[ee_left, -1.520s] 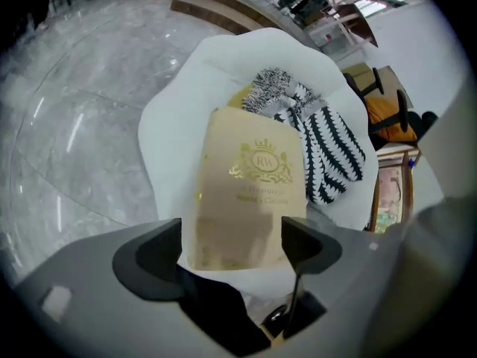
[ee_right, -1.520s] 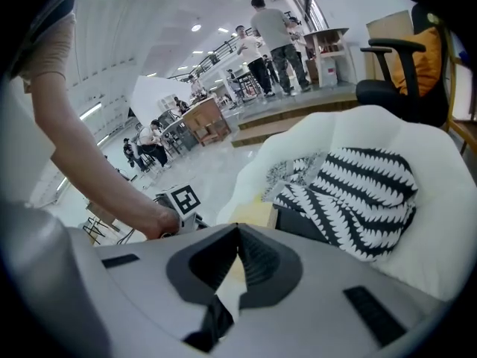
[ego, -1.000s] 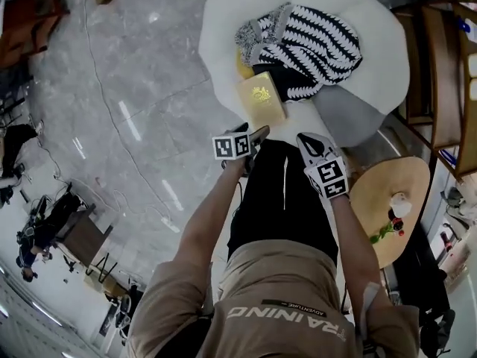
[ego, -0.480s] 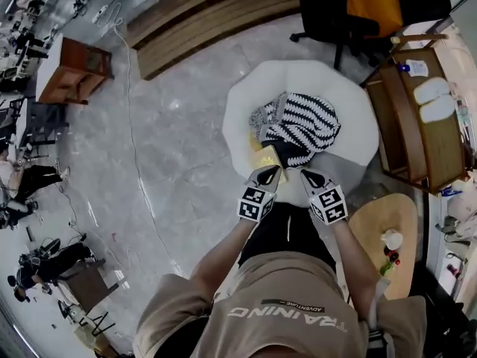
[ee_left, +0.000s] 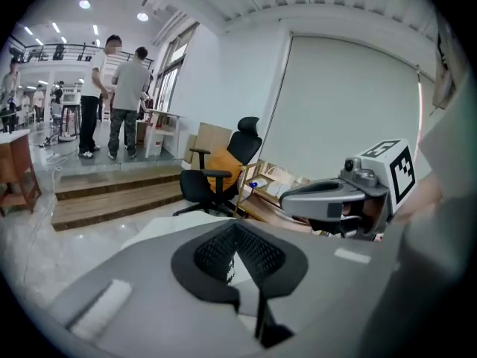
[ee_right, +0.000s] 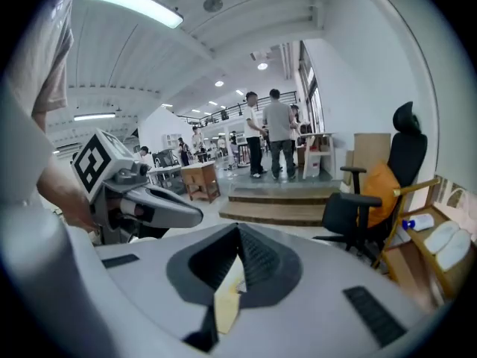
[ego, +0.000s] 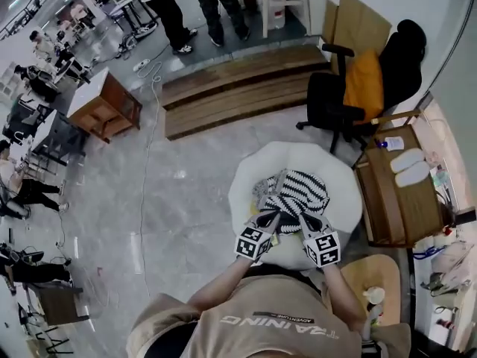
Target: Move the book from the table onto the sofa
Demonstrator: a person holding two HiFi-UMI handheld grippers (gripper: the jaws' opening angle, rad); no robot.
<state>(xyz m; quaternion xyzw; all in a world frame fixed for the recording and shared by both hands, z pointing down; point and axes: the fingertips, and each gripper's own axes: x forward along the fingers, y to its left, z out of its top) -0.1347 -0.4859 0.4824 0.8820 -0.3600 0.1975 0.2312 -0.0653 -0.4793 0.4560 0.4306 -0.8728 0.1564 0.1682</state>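
Left jaws: the left gripper [ee_left: 237, 228] is holding its jaws shut tip to tip. They have just been closing, and nothing is sitting between them.
Right jaws: the right gripper [ee_right: 238, 233] is also showing its jaws together at the tips, and I can see nothing gripped in them.
Book: the flat gold-covered book [ee_right: 226, 304] is showing only as a pale yellow strip through the slot under the right jaws. I am judging that it is lying below them.
Sofa: the round white upholstered sofa [ego: 246, 181] is lying beneath and ahead of both jaws, with a black-and-white striped knitted blanket [ego: 298, 192] heaped just beyond the tips.
Table: the round wooden table [ego: 387, 278] is standing off to the right of the right jaws.
Handling: the book is looking stiff, thin and fairly light, and its glossy cover is probably slippery.
Hold: I am guessing that a pinch across a free edge, away from the blanket, would suit best.
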